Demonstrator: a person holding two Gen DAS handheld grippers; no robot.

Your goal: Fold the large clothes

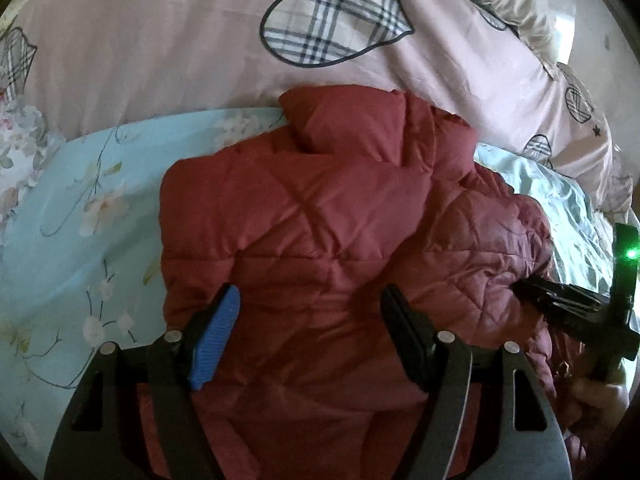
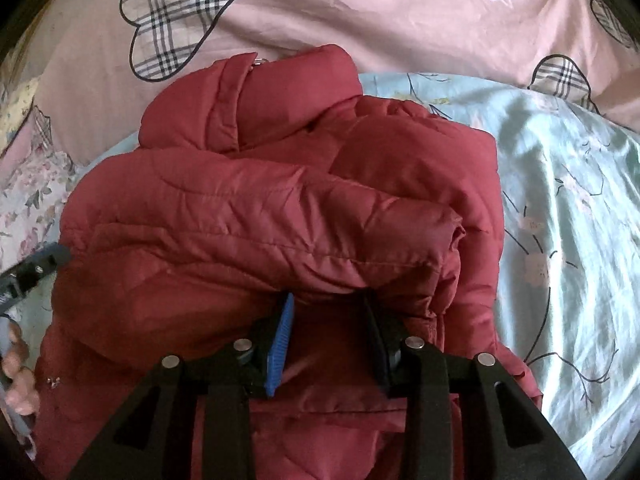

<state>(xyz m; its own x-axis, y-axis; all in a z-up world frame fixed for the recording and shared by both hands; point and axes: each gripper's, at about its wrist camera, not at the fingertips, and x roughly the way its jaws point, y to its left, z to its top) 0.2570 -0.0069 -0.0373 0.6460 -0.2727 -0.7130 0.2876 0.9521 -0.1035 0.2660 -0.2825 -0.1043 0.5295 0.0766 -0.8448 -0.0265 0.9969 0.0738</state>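
Note:
A dark red quilted puffer jacket (image 1: 320, 208) lies bunched and partly folded on the bed, its collar toward the pink quilt. My left gripper (image 1: 311, 290) hovers over its near left part with jaws wide open and nothing between them. In the right wrist view the jacket (image 2: 260, 208) shows a sleeve folded across its body. My right gripper (image 2: 327, 298) stands partly open, its fingertips tucked at the lower edge of that sleeve, and the pads do not press on the fabric. The right gripper (image 1: 560, 300) also shows at the jacket's right edge, and the left gripper (image 2: 40, 264) at its left edge.
A light blue floral sheet (image 1: 80, 220) covers the bed on both sides of the jacket (image 2: 560, 200). A pink quilt with plaid hearts (image 1: 160, 40) is piled along the far side (image 2: 360, 20). A hand (image 2: 16, 380) holds the left gripper.

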